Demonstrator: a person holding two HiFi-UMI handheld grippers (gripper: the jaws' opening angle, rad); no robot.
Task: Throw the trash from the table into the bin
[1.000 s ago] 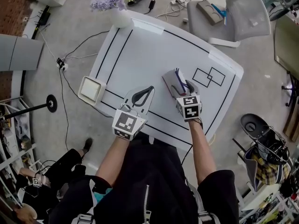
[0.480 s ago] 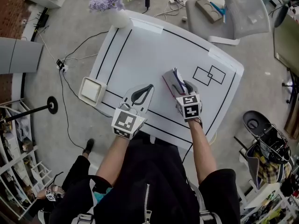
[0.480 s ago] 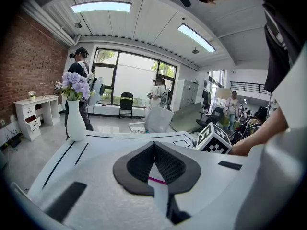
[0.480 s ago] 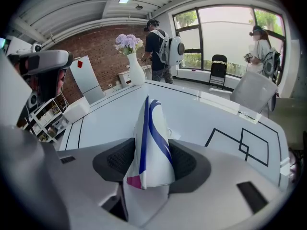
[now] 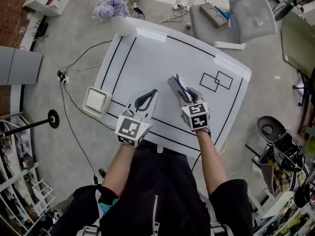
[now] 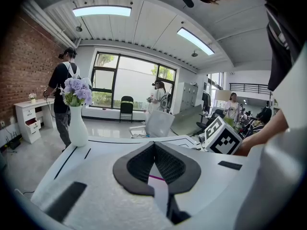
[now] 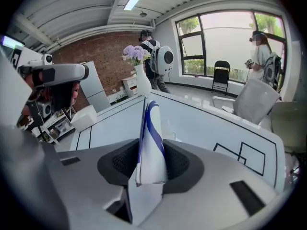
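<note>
A flat white packet with a blue stripe [image 7: 152, 123] stands upright between the jaws of my right gripper [image 7: 151, 148]. Those jaws have just been closing and now pinch it. From the head view the packet [image 5: 177, 84] hangs just above the white table [image 5: 147, 53], near its front edge, in my right gripper [image 5: 185, 93]. My left gripper [image 5: 150, 93] hovers beside it to the left, shut with nothing in it; its dark pads meet at the tips [image 6: 154, 145]. The white square bin [image 5: 96, 101] sits on the floor by the table's left edge.
A white vase of purple flowers [image 5: 118, 14] stands at the table's far left corner. A white chair [image 5: 241, 16] holding a box is beyond the far right corner. Cables [image 5: 74, 65] run over the floor near the bin. People stand farther off in the room [image 7: 261, 56].
My right gripper has closed on the packet and lifted it slightly off the table. The left gripper has stayed put. A person at the lower left has walked out of view.
</note>
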